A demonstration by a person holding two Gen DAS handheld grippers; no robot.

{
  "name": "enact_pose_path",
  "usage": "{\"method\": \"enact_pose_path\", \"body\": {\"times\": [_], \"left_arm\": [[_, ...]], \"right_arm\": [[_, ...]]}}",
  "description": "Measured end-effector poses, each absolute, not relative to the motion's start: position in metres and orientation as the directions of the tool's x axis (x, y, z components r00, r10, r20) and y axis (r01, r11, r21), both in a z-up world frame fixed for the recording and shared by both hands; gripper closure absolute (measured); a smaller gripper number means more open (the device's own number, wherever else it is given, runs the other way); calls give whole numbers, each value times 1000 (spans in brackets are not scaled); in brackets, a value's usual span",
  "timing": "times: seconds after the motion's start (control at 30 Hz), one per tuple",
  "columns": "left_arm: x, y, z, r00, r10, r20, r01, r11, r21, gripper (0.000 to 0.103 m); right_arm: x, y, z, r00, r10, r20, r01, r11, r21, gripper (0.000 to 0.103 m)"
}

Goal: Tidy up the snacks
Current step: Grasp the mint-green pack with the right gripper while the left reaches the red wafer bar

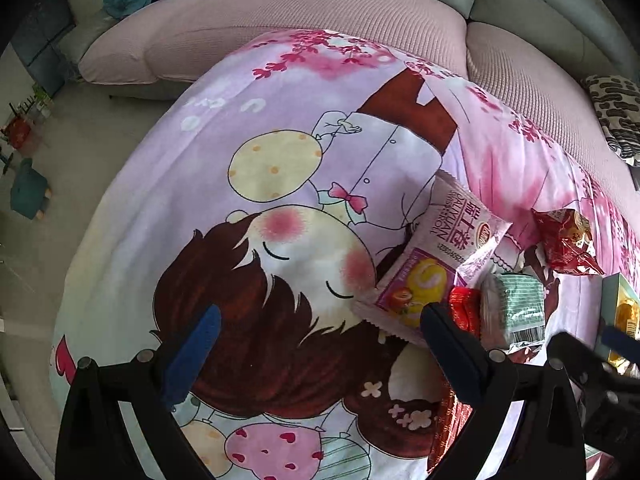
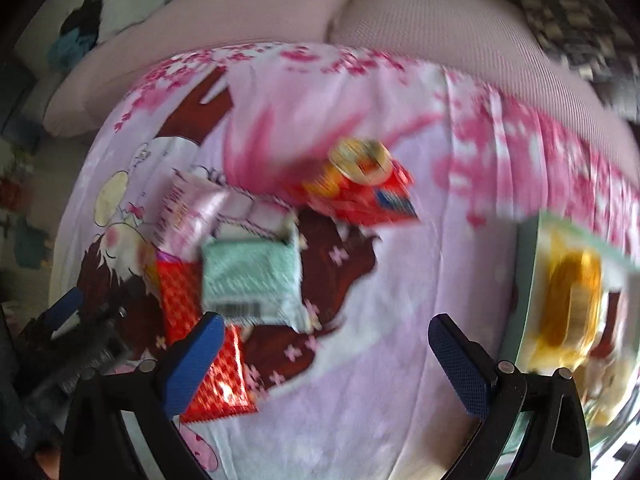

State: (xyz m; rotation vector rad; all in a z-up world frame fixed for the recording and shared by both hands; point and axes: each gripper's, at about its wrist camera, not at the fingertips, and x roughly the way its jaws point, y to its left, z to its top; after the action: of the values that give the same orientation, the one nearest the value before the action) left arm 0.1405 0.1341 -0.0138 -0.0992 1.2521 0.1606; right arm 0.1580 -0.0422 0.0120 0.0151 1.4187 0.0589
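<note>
Several snack packets lie on a cartoon-print blanket (image 1: 280, 184). In the left wrist view a pink-and-white Swiss roll packet (image 1: 440, 252) lies just beyond my right fingertip, beside a red patterned packet (image 1: 464, 308), a green-and-white packet (image 1: 516, 312) and a red bag (image 1: 568, 244). My left gripper (image 1: 320, 340) is open and holds nothing. The right wrist view is blurred. There my right gripper (image 2: 328, 360) is open over bare blanket. The green packet (image 2: 252, 276) and the red patterned packet (image 2: 200, 332) lie near its left finger, and the red bag (image 2: 360, 188) lies farther off.
A pale green box (image 2: 527, 280) with a yellow-wrapped snack (image 2: 572, 300) inside stands at the blanket's right side, also seen as the box (image 1: 612, 292). A pink sofa cushion (image 1: 280, 24) rises behind the blanket. The floor drops off at the left.
</note>
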Motion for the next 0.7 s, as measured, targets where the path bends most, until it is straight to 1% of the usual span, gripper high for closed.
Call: {"method": "enact_pose_path", "body": {"times": [0.07, 0.17, 0.2, 0.33, 0.4, 0.57, 0.7], "left_arm": [[141, 136, -15, 300, 73, -951, -178, 984, 19, 4], [144, 142, -22, 271, 146, -951, -199, 976, 93, 4], [145, 144, -24, 264, 150, -953, -202, 975, 97, 4], [149, 152, -31, 245, 149, -958, -211, 973, 97, 4], [150, 153, -33, 238, 156, -959, -209, 972, 106, 4], [151, 150, -36, 226, 151, -962, -198, 974, 107, 4], [151, 146, -34, 236, 136, -962, -188, 978, 92, 4]], "right_arm": [[165, -31, 3, 124, 44, -991, -37, 999, 39, 0], [170, -21, -8, 102, 22, -994, -48, 999, 17, 1], [174, -17, -11, 102, 20, -995, -50, 999, 15, 1], [180, -9, -21, 102, -16, -995, -52, 998, -22, 1], [189, -2, -28, 95, -22, -995, -50, 998, -27, 5], [201, -9, -42, 66, -24, -998, -29, 999, -26, 11], [206, -17, -47, 53, -13, -999, -13, 1000, -13, 13]]}}
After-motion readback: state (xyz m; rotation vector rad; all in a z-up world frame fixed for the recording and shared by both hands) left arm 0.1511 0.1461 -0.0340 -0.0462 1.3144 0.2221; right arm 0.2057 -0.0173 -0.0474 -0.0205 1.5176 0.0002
